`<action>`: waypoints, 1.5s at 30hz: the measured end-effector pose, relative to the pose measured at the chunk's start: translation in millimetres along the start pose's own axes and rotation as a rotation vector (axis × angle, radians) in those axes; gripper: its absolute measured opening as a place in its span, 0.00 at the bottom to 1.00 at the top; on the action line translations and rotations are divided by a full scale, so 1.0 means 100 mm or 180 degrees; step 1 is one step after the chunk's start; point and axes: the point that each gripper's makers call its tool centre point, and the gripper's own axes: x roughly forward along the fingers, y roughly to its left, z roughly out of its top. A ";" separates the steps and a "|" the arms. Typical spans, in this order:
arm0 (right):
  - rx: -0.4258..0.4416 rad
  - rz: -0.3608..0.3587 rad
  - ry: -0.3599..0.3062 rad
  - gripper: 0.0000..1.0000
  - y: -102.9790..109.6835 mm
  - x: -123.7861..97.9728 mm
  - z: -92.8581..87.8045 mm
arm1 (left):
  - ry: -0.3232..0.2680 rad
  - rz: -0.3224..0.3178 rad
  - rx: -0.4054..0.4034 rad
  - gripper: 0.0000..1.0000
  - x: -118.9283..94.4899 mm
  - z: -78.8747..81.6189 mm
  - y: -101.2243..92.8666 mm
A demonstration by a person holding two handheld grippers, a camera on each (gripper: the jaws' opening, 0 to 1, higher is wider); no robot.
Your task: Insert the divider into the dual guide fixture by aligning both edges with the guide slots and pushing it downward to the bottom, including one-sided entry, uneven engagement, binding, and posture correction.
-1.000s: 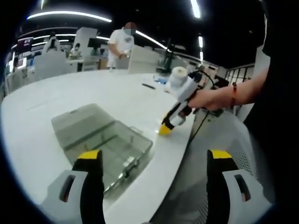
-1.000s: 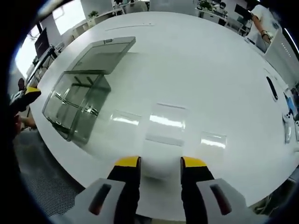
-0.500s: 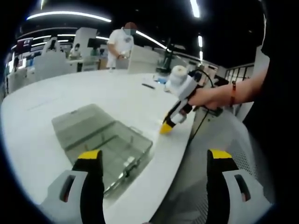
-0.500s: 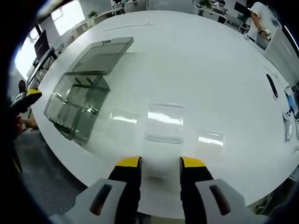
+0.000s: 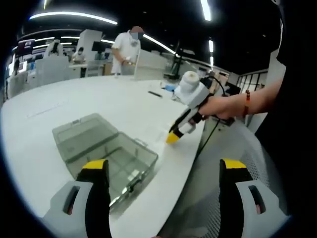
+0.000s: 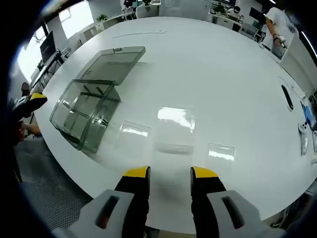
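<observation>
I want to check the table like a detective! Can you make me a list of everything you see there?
Surface: white table, glossy, with light reflections.
Job's things: clear box, lid open flat behind it; clear flat dividers lying on the table beside it.
Clutter: dark flat item near the far edge.
Grippers: left gripper open, empty; right gripper open, empty, above the table edge.
Cables: black cable hanging from the right gripper.
Surroundings: person at a desk; ceiling lights.

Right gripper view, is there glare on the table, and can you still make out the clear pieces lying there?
Right gripper view: ceiling lights glare off the table around the clear dividers, leaving only faint outlines. Left gripper view: the clear box reads well, and the table edge bows with fisheye distortion.
</observation>
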 end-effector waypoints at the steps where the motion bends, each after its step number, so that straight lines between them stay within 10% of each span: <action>1: 0.0002 0.0003 -0.0008 0.28 0.00 -0.01 0.00 | -0.0005 0.0001 0.0004 0.90 0.00 0.01 0.00; 28: 0.0110 0.0068 -0.0335 0.28 0.06 -0.20 0.17 | -0.0471 -0.0143 -0.0544 0.87 0.05 0.40 -0.08; 45: 0.0003 0.0136 -0.0559 0.28 0.21 -0.37 0.33 | -0.0429 -0.0096 -0.0582 0.85 0.07 0.36 -0.11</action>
